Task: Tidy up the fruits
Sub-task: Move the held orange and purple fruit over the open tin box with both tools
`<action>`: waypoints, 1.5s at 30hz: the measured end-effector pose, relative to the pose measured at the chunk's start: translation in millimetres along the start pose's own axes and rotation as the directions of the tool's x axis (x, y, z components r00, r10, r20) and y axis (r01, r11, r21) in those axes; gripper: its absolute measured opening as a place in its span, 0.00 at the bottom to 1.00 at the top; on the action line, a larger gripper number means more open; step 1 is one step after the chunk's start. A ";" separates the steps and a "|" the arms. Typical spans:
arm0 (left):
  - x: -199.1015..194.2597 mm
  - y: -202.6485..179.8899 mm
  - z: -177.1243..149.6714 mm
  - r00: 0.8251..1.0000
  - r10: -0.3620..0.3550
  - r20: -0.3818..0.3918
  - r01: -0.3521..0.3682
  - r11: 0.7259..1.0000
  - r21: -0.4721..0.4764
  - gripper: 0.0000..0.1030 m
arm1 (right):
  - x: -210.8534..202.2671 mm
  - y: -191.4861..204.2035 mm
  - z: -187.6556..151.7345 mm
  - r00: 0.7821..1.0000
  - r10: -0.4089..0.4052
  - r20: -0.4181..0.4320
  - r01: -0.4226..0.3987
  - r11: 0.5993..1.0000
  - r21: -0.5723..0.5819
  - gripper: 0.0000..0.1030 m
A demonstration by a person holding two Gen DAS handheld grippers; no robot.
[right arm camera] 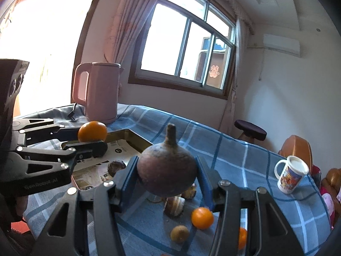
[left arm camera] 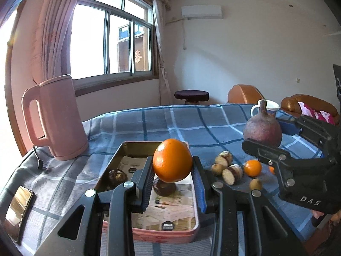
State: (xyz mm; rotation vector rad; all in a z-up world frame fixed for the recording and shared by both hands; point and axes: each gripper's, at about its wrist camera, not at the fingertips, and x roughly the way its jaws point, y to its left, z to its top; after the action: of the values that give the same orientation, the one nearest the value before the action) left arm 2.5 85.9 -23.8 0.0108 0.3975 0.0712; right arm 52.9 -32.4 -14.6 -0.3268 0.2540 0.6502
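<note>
My left gripper (left arm camera: pixel 173 171) is shut on a large orange (left arm camera: pixel 172 160), held above the rectangular tin tray (left arm camera: pixel 119 160). The right wrist view shows that same orange (right arm camera: pixel 92 131) in the left gripper (right arm camera: pixel 89 143) over the tray (right arm camera: pixel 136 137). My right gripper (right arm camera: pixel 167 176) is shut on a purple-brown round fruit with a long stem (right arm camera: pixel 167 168), lifted over the table. From the left wrist view the purple fruit (left arm camera: pixel 262 128) sits in the right gripper (left arm camera: pixel 277 143) to the right. Two dark brown fruits (left arm camera: pixel 116 177) lie in the tray.
On the blue checked cloth (left arm camera: pixel 191 123) lie cut brown-skinned pieces (left arm camera: pixel 231 172), a small orange (left arm camera: pixel 252 167) and a small tan fruit (left arm camera: pixel 255 184). A pink kettle (left arm camera: pixel 55 117) stands at the left, a phone (left arm camera: pixel 18 211) near the front left edge, and a mug (right arm camera: pixel 291 175) at the right.
</note>
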 end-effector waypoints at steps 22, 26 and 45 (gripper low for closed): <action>34.9 52.7 7.8 0.991 0.064 -0.116 -0.065 0.998 -0.005 0.35 | 63.8 21.1 34.1 0.991 0.096 -0.095 -0.095 0.995 0.012 0.53; 40.8 61.1 8.0 0.988 0.076 -0.136 -0.077 0.997 -0.002 0.35 | 77.1 27.2 30.1 0.986 0.108 -0.127 -0.108 0.994 0.013 0.53; 71.1 79.3 -2.3 0.965 0.073 -0.253 -0.078 0.997 -0.011 0.35 | 113.9 44.7 13.9 0.963 0.135 -0.234 -0.137 0.991 0.009 0.53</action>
State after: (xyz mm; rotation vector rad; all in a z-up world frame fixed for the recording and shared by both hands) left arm 61.7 170.1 -51.4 -0.0037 0.6515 0.1531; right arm 114.2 68.8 -49.2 -0.3961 0.5040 0.7490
